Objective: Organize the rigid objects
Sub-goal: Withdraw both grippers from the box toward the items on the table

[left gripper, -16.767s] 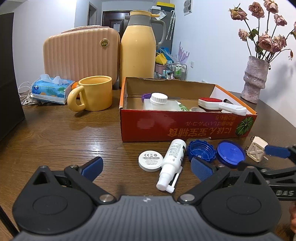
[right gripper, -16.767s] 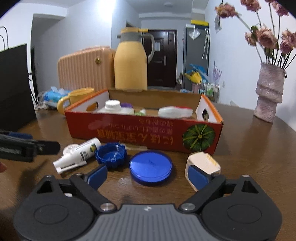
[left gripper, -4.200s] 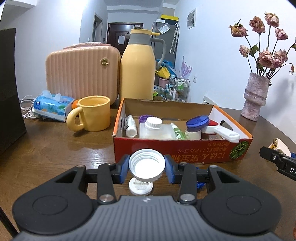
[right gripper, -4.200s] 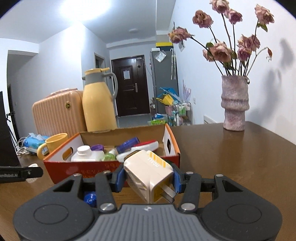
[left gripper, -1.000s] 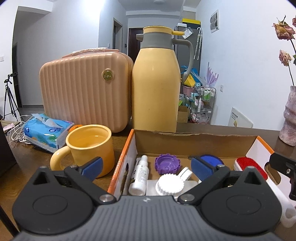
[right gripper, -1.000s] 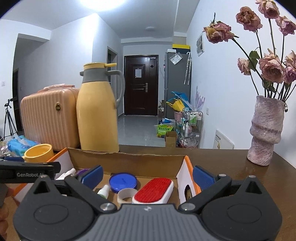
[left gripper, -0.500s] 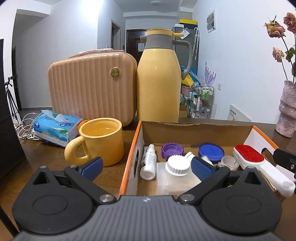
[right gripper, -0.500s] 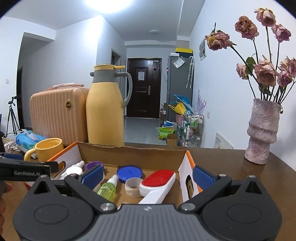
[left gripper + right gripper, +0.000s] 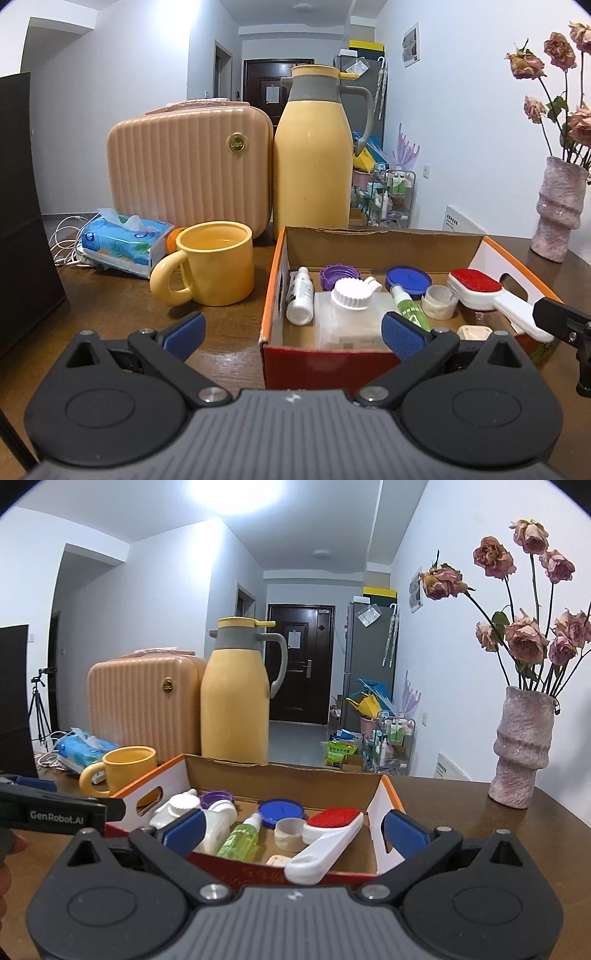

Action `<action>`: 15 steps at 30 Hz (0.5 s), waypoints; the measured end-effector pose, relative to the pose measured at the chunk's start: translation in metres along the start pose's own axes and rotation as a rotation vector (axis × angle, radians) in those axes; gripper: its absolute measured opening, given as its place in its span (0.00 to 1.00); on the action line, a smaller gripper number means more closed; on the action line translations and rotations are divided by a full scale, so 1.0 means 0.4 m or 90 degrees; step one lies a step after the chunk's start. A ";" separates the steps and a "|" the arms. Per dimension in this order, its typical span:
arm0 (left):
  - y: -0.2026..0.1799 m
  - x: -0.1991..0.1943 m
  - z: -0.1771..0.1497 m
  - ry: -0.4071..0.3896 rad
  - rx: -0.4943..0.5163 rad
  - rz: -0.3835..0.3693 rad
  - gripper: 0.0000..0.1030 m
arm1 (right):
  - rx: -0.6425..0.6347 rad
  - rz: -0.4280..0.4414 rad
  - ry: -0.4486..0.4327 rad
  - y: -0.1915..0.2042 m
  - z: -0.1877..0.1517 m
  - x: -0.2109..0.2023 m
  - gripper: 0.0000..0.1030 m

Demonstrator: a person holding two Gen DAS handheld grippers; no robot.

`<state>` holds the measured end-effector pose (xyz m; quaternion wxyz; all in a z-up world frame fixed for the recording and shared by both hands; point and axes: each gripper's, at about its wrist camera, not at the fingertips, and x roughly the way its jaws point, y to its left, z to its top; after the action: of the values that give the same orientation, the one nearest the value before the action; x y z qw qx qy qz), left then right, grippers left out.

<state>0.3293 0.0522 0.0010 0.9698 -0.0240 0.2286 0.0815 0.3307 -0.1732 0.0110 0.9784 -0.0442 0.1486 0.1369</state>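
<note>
The red cardboard box point(image 9: 271, 295) point(image 9: 380, 834) stands on the brown table and holds several small items: a white spray bottle point(image 9: 301, 295), a clear white-capped bottle point(image 9: 347, 314), a purple cap point(image 9: 339, 275), a blue lid point(image 9: 408, 280) point(image 9: 280, 810), a green bottle point(image 9: 240, 836), a red-and-white brush point(image 9: 484, 293) point(image 9: 325, 843) and a cream plug point(image 9: 474, 332). My left gripper point(image 9: 291, 332) hangs open before the box's front left corner, empty. My right gripper point(image 9: 291, 829) is open over the box's front wall, empty.
A yellow mug point(image 9: 210, 264) stands just left of the box, with a tissue pack point(image 9: 125, 242) beyond it. Behind are a peach case point(image 9: 188, 166) and a yellow thermos point(image 9: 314, 155). A pink vase with dried roses point(image 9: 521, 749) stands at the right.
Both grippers have drawn back and away from the box since a second ago, still open and empty. The box's contents now show more fully.
</note>
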 end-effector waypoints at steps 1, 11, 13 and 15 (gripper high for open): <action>0.002 -0.008 -0.004 -0.001 0.000 -0.002 1.00 | 0.000 0.001 -0.001 0.002 -0.003 -0.008 1.00; 0.017 -0.064 -0.039 0.002 0.007 -0.015 1.00 | 0.006 0.015 0.006 0.017 -0.043 -0.062 1.00; 0.022 -0.070 -0.045 0.005 0.008 -0.017 1.00 | 0.006 0.017 0.010 0.020 -0.054 -0.071 1.00; 0.026 -0.077 -0.053 0.009 0.009 -0.020 1.00 | 0.007 0.018 0.014 0.022 -0.064 -0.079 1.00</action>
<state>0.2909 0.0563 -0.0042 0.9694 -0.0211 0.2359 0.0648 0.2921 -0.1760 -0.0044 0.9749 -0.0384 0.1609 0.1491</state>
